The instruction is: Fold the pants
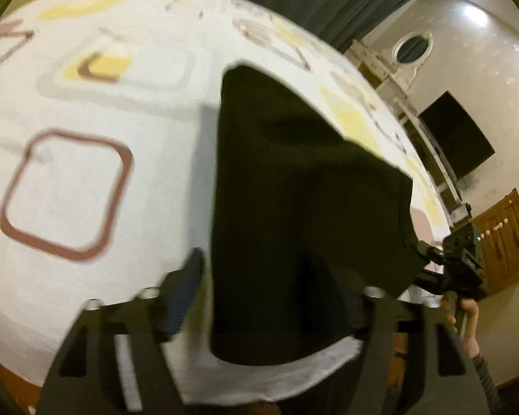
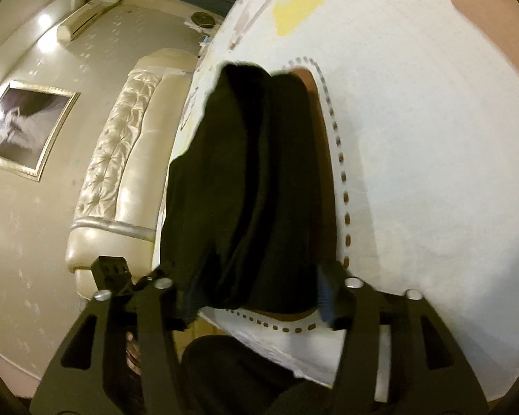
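The black pants (image 1: 294, 207) hang and drape over a white bedspread (image 1: 121, 180) with brown and yellow squares. In the left wrist view they fill the gap between the fingers of my left gripper (image 1: 276, 294), whose jaws stand wide apart. My right gripper (image 1: 443, 266) shows at the right edge, touching the pants' corner. In the right wrist view the pants (image 2: 252, 186) run from between the fingers of my right gripper (image 2: 256, 297) up over the bedspread (image 2: 415, 173). Whether either gripper pinches the cloth is hidden by the dark fabric.
A padded cream headboard (image 2: 121, 173) and a framed picture (image 2: 27, 131) are left of the bed. A dark TV (image 1: 456, 135), a white mirror frame (image 1: 411, 48) and a wooden cabinet (image 1: 501, 238) stand at the right. The bed's near edge (image 1: 259, 387) is close.
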The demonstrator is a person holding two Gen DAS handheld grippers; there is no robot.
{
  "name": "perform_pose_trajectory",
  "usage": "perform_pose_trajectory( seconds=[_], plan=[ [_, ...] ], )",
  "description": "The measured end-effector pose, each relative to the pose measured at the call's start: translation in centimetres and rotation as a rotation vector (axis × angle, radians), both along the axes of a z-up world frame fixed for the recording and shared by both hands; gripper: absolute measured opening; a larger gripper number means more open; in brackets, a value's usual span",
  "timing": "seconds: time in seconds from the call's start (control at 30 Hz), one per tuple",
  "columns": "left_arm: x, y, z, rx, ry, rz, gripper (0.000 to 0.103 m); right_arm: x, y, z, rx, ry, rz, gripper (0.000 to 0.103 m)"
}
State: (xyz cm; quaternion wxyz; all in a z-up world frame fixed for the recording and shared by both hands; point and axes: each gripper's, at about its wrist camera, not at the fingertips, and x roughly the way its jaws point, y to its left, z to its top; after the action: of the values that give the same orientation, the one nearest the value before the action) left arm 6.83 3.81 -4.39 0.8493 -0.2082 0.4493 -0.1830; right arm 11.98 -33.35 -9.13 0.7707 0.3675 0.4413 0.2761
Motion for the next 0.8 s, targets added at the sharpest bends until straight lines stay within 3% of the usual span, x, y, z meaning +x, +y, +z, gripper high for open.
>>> perform_pose_trajectory(
  seconds=[0.07,0.33,0.53,0.57,0.6,0.63,0.67,0.7,0.8],
  plan=[
    [0.6,0.8,0.4,-0.024,-0.023,-0.005,0.083,0.7,-1.2,0.6,0.043,-0.023,-0.039,0.074],
    [8.3,1.6,-1.5,-0.231,0.089,-0.056,0.086,6.8,-1.0,-0.3,0.142,0.024,-0.042,0.076],
    [12.7,0.8,-2.9,-0.226,0.150,-0.085,0.086,9.6,1.2,-0.2,0.084,0.040,0.012,0.078],
    [13.0,0.7,-2.9,-0.216,0.154,-0.103,0.086,9.9,1.8,-0.1,0.044,0.043,0.029,0.071],
    [13.3,0.5,-2.9,-0.200,0.157,-0.117,0.082,10.1,2.1,-0.3,0.014,0.047,0.037,0.062],
    [13.5,0.1,-2.9,-0.159,0.157,-0.125,0.066,10.1,2.3,-0.4,-0.003,0.049,0.043,0.048],
    [13.6,-0.2,-2.9,-0.135,0.159,-0.137,0.058,10.1,2.4,-0.6,-0.004,0.046,0.045,0.041],
    [13.6,-0.4,-2.9,-0.131,0.164,-0.150,0.044,10.1,2.3,-0.5,0.003,0.038,0.044,0.039],
    [13.2,-1.0,-2.2,-0.092,0.138,-0.137,0.035,9.7,2.6,0.0,-0.014,0.004,0.032,0.033]
  ],
)
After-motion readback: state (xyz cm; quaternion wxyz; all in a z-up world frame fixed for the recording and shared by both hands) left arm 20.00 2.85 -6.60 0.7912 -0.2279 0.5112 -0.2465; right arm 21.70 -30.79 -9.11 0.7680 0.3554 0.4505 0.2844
